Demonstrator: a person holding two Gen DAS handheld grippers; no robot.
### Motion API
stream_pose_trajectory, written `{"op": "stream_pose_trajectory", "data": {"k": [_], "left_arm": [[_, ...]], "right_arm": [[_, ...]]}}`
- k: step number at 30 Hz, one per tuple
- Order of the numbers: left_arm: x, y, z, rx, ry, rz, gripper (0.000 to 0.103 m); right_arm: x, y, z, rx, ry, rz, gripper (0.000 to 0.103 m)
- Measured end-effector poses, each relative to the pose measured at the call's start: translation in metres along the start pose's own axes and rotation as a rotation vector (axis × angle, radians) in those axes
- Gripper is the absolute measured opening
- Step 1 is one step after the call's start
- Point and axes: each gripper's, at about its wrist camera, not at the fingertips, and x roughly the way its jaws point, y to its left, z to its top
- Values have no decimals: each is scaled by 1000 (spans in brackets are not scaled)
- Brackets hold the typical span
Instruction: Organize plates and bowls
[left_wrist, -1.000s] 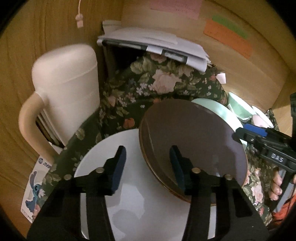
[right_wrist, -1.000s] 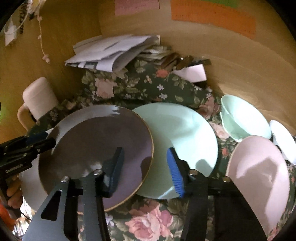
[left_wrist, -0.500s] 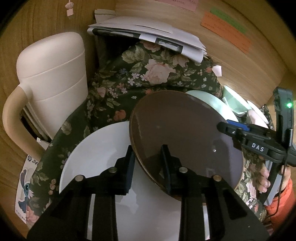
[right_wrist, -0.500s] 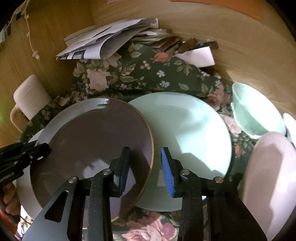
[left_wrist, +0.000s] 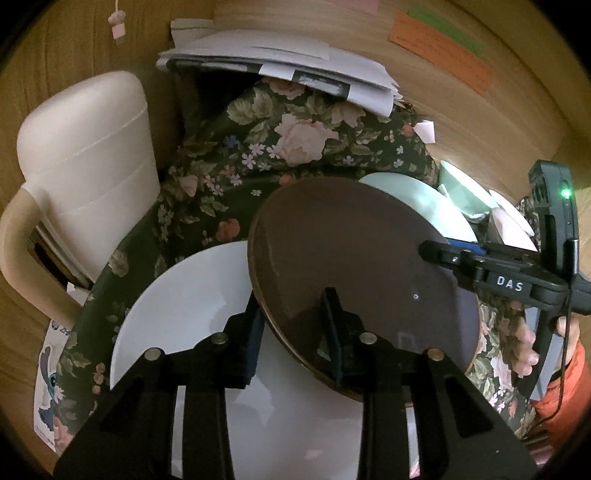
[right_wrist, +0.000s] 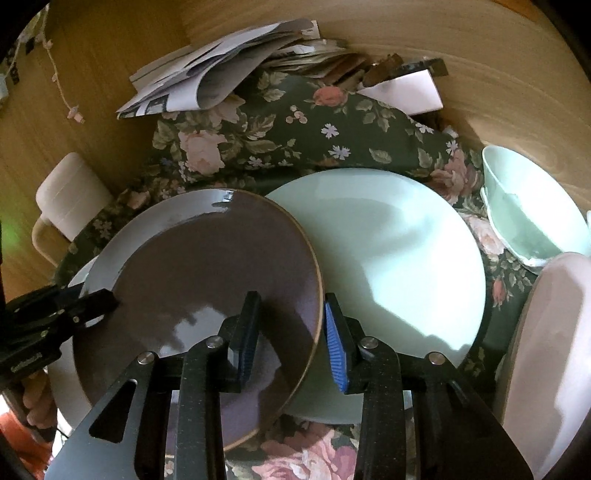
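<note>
A brown plate (left_wrist: 354, 266) (right_wrist: 207, 280) is held tilted between both grippers. My left gripper (left_wrist: 293, 325) is shut on its left rim, one finger under and one over. My right gripper (right_wrist: 290, 332) is shut on its right rim. Under it on the left lies a white plate (left_wrist: 184, 314). On the right lies a mint green plate (right_wrist: 399, 258) (left_wrist: 417, 192). A mint bowl (right_wrist: 532, 214) and a pink bowl (right_wrist: 554, 354) stand at the right.
A floral cloth (left_wrist: 258, 162) covers the table. A cream jug (left_wrist: 85, 162) stands at the left by the wooden wall (right_wrist: 480, 81). A pile of papers (left_wrist: 280, 66) lies at the back. A white dish (left_wrist: 513, 218) sits behind the bowls.
Both grippers have closed from open onto the brown plate's opposite rims. The plate now sits tilted, raised at its right side over the mint plate.
</note>
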Motion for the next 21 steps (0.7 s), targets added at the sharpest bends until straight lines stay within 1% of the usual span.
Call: {"op": "stream_pose_trajectory", "data": {"k": [2, 5, 10, 14, 21], "left_arm": [[1, 1, 0, -5, 7, -6, 32], [1, -2, 1, -3, 8, 5, 32], [0, -4, 0, -16, 4, 19, 33], [-2, -2, -1, -35, -2, 23, 33], [-6, -6, -5, -31, -16, 26, 33]], "right_arm": [[-1, 2, 0, -3, -4, -8, 33], [-2, 1, 0, 8, -6, -10, 33], [-8, 6, -4, -15, -33, -38, 33], [-10, 7, -7, -16, -41, -40, 31], [-13, 6, -13, -12, -55, -45, 31]]}}
